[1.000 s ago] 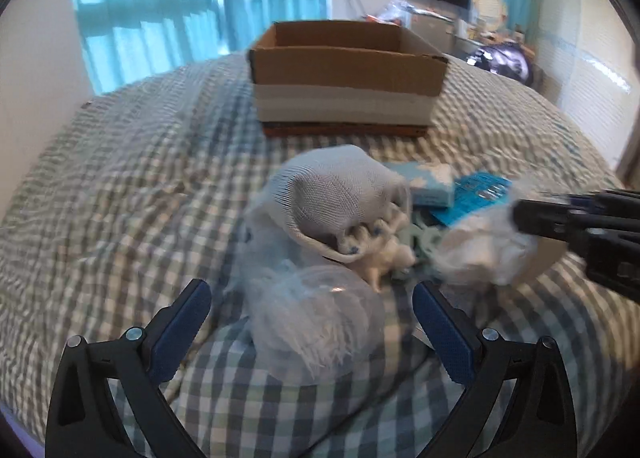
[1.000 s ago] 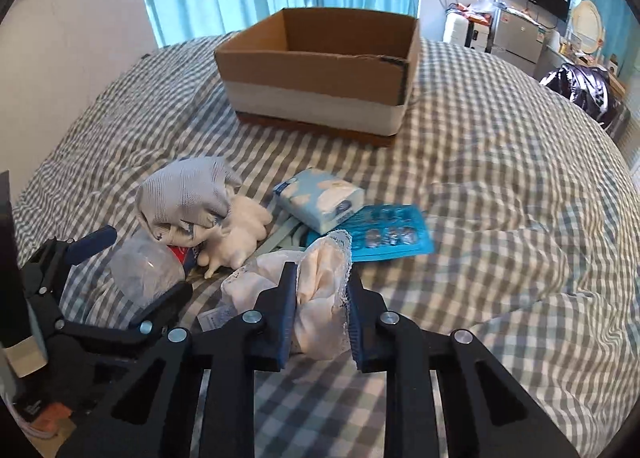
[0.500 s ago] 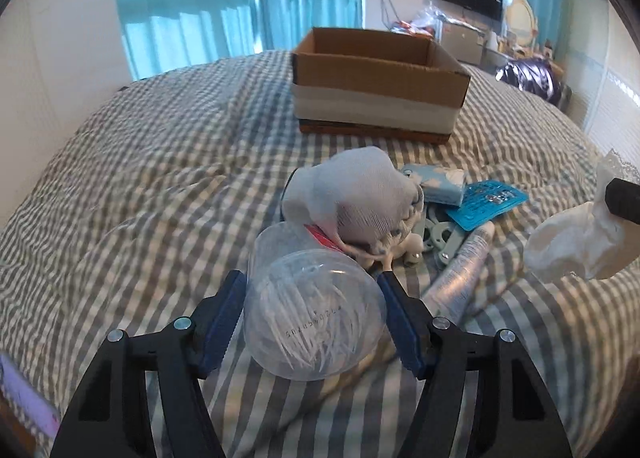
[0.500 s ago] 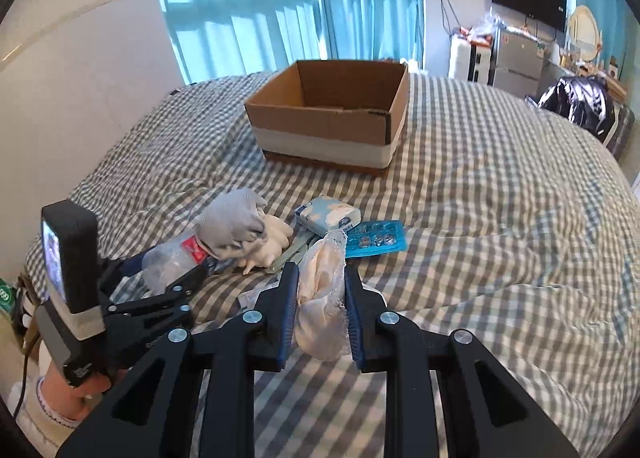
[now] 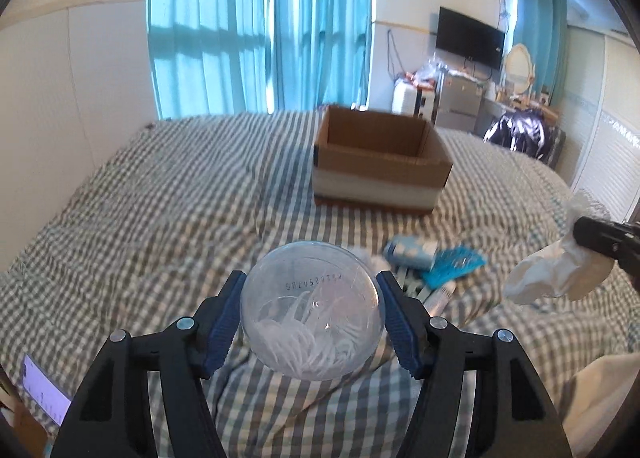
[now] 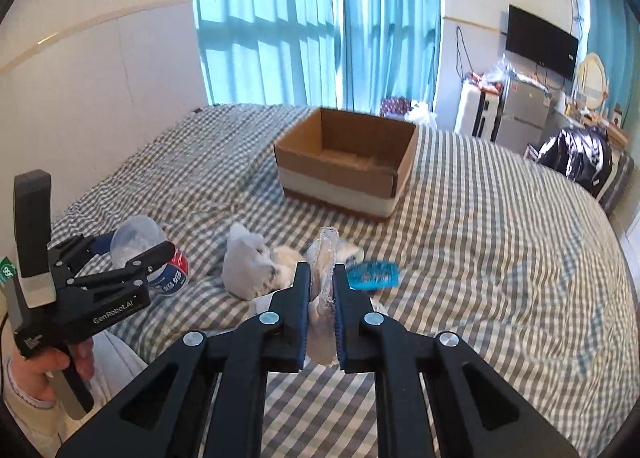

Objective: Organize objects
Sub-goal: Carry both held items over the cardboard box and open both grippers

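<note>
My left gripper (image 5: pixel 312 310) is shut on a clear plastic bottle (image 5: pixel 312 312), its round base facing the camera, held above the bed. In the right wrist view the same bottle (image 6: pixel 138 238) shows a red label. My right gripper (image 6: pixel 321 290) is shut on a white lacy cloth (image 6: pixel 326 258), also lifted; it shows in the left wrist view (image 5: pixel 560 278) at the right. An open, empty-looking cardboard box (image 6: pixel 344 162) stands farther back on the checked bed (image 6: pixel 480 238); it also shows in the left wrist view (image 5: pixel 380 166).
Left on the bed between the grippers and the box: a grey sock (image 6: pixel 244 262) over a cream toy, a pale blue tissue pack (image 5: pixel 412 252), a blue blister pack (image 6: pixel 374 275) and a tube (image 5: pixel 438 294). A wall runs along the left.
Both grippers rose and drew back from the pile. The left one closed on the bottle and lifted it; the right one kept hold of the cloth.
</note>
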The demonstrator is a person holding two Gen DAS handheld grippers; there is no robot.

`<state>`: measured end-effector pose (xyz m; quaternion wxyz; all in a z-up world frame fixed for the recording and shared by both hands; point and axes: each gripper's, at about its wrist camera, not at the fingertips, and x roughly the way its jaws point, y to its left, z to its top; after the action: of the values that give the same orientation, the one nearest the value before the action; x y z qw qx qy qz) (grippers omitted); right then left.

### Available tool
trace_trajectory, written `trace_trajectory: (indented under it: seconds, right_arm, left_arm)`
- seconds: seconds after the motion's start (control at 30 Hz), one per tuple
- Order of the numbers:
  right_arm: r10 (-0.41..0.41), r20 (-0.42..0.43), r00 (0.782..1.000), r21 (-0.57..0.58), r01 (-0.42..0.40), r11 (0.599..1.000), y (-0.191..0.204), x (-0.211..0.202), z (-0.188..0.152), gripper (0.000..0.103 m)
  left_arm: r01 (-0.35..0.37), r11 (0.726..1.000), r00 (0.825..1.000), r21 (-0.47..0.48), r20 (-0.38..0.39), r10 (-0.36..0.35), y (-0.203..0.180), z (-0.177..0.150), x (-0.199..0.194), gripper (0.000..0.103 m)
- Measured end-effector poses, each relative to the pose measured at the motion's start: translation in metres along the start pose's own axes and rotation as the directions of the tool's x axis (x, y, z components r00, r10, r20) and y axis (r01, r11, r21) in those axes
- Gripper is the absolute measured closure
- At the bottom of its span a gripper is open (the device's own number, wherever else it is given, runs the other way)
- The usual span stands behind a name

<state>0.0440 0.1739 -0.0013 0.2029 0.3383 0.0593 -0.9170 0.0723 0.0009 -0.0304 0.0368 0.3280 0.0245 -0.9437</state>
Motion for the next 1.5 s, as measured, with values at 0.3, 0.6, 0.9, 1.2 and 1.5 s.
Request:
trace_trajectory:
  seconds: [0.3,0.6,0.9,1.2,1.5]
  right_arm:
    - [0.039,0.111,0.993,-0.018,-0.038,0.999,-0.013,-0.007,0.073,0.093]
    - [0.057,0.196,0.979,-0.045,-0.049,0.998,-0.029,0.030,0.153,0.093]
    - [0.045,0.150,0.988,0.039,-0.051,0.998,-0.084,0.146,0.176,0.093]
    - [0.085,0.091,0.992,0.145,-0.097,0.985,-0.127,0.249,0.146,0.091]
    - [0.155,0.086,0.984,0.187,-0.168,0.968,-0.142,0.243,0.128,0.049]
  left_arm:
    - [0.032,0.999,0.993,0.001,0.112,-0.032,-0.007,0.077,-0.007,0.036]
    - [0.011,1.000,0.978,0.029,0.207,-0.017,-0.022,0.164,0.030,0.036]
    - [0.079,0.995,0.985,0.065,0.148,-0.088,-0.048,0.203,0.141,0.036]
    - [0.088,0.995,0.995,0.051,0.035,-0.089,-0.061,0.184,0.242,0.036]
    - [0.062,0.998,0.998,0.031,0.003,-0.062,-0.066,0.165,0.251,0.014]
